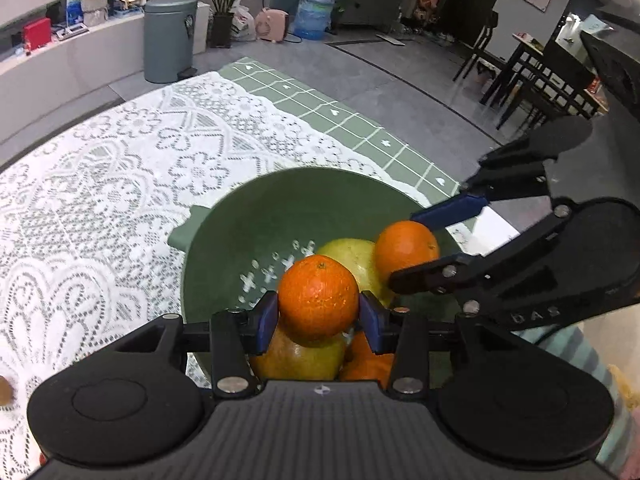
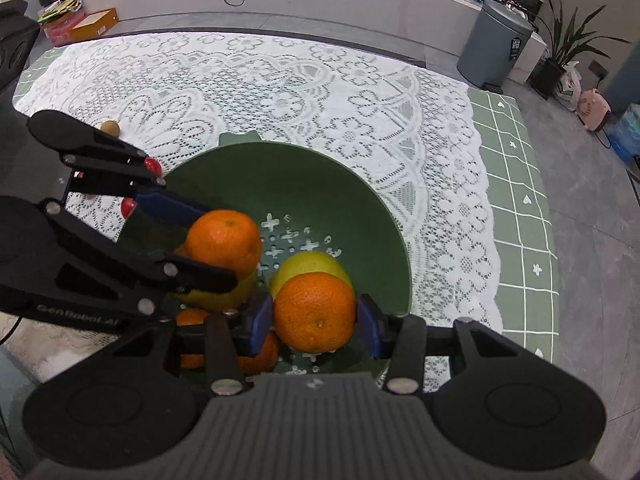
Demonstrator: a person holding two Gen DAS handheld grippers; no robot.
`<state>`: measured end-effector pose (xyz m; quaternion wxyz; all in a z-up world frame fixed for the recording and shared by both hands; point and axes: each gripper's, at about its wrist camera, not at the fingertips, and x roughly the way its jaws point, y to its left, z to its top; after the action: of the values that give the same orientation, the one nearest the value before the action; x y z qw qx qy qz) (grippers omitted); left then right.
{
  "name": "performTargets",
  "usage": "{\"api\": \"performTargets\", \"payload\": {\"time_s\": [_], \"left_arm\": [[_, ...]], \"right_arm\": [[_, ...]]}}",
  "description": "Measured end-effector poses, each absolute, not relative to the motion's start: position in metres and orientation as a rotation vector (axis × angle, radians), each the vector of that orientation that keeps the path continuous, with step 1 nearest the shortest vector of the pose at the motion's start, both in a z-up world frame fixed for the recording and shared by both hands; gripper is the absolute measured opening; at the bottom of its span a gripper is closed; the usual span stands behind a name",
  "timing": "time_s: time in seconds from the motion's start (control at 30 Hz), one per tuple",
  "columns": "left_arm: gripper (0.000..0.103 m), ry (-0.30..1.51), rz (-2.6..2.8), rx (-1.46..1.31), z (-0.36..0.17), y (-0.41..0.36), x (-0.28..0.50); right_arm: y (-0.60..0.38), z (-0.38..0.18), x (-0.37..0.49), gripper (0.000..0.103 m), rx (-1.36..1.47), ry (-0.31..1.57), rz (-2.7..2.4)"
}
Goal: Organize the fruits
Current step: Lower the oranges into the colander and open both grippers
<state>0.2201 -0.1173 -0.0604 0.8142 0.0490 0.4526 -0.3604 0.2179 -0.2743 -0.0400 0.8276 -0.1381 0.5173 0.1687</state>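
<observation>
An orange [image 1: 318, 296] is pinched by the left gripper [image 1: 319, 316] over the green bowl [image 1: 248, 216]. A second orange [image 2: 315, 312] is pinched by the right gripper [image 2: 315, 322] above a yellow fruit [image 2: 308, 266]. The bowl is set near the lace tablecloth's [image 2: 280, 92] edge.

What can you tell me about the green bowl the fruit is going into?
The green bowl is a deep, round, matte colander, seemingly plastic, with cross-shaped and round drain holes in its base and a small tab handle on the rim. It sits upright on the white lace tablecloth. Inside lie yellow-green fruits and oranges; both hand-held grippers hold oranges over it.
</observation>
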Motion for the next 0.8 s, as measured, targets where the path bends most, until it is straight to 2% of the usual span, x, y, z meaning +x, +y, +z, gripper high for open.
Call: {"api": "performTargets", "payload": {"time_s": [0.37, 0.47, 0.8], "left_arm": [[0.051, 0.971, -0.688, 0.081, -0.062, -0.116, 0.225], [0.058, 0.972, -0.683, 0.092, -0.059, -0.117, 0.224], [0.059, 0.919, -0.649, 0.108, -0.036, -0.112, 0.199]], "right_arm": [[-0.273, -0.041, 0.212, 0.043, -0.271, 1.077, 0.37], [-0.274, -0.041, 0.21, 0.043, -0.258, 1.073, 0.361], [-0.278, -0.031, 0.194, 0.043, -0.201, 1.038, 0.367]]}}
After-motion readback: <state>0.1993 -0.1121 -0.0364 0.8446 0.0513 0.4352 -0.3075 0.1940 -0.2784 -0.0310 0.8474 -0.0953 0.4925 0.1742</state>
